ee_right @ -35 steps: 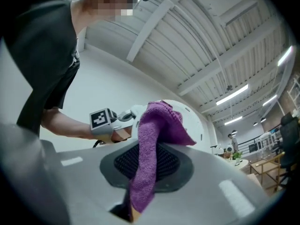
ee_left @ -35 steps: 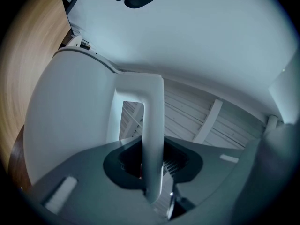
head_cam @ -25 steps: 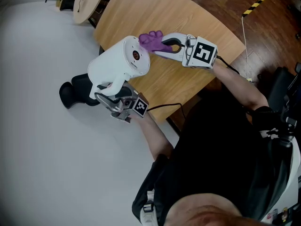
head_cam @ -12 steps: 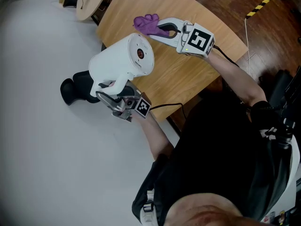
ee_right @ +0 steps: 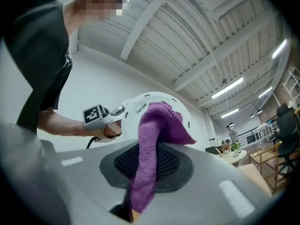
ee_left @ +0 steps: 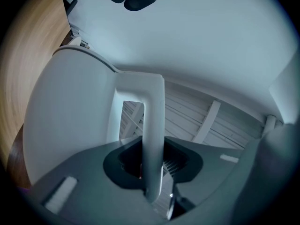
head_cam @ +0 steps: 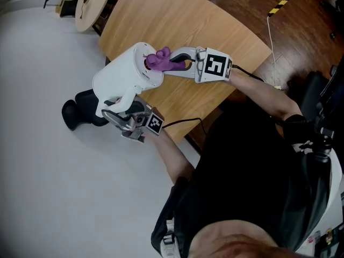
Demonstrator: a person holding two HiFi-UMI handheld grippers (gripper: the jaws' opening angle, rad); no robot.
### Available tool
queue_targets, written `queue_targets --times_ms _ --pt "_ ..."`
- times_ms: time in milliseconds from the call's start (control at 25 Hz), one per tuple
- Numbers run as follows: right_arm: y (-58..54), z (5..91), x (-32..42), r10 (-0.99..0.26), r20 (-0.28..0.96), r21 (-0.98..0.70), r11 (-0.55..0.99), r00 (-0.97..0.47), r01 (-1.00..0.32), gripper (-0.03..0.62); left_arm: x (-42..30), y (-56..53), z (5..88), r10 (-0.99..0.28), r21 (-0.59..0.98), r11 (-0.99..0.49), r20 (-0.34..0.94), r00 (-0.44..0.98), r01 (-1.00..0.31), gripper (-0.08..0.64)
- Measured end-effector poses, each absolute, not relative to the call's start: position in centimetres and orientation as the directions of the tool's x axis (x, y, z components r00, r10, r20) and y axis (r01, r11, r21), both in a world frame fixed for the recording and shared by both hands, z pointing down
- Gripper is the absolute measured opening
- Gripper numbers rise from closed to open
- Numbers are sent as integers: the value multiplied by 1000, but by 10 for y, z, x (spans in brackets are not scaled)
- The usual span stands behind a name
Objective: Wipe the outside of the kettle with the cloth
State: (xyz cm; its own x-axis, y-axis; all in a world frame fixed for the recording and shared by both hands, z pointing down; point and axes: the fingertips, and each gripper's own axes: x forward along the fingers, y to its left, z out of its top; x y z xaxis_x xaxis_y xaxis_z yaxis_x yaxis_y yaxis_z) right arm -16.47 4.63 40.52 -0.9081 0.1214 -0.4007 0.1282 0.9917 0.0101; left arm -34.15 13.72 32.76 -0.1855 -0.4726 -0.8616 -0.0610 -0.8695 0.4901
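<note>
Left tool (ee_left: 151, 175) clamps the handle (ee_left: 152, 121) of the white kettle (head_cam: 122, 78), holding it tipped on its side at the table (head_cam: 177, 20) edge. My right tool (head_cam: 173, 64) pinches the purple cloth (head_cam: 157, 59), pressed against the kettle's round end.

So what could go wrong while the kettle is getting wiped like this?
The left gripper holds the tipped kettle only by its thin handle, at the table's edge. A hard push from the cloth could twist it loose, and it might fall to the floor. The right gripper pinches just a strip of cloth, so it may slip out while rubbing.
</note>
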Motion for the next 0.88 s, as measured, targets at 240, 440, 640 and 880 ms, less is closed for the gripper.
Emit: queue_targets --times_ms 240,440,640,880 --pt "66 420 -176 187 -360 34 982 -914 187 55 -355 133 332 -493 523 -847 -839 -232 -94 101" --pt "79 425 -182 224 -324 27 973 -919 228 55 -363 131 336 -506 547 -830 -821 -264 -109 101" --pt "95 441 -183 256 -299 21 965 -919 261 55 -366 132 349 -517 562 -819 -810 -276 -116 101" --pt "108 448 -179 339 -249 36 939 -907 341 55 -362 117 348 -513 530 -847 -834 -204 -36 101"
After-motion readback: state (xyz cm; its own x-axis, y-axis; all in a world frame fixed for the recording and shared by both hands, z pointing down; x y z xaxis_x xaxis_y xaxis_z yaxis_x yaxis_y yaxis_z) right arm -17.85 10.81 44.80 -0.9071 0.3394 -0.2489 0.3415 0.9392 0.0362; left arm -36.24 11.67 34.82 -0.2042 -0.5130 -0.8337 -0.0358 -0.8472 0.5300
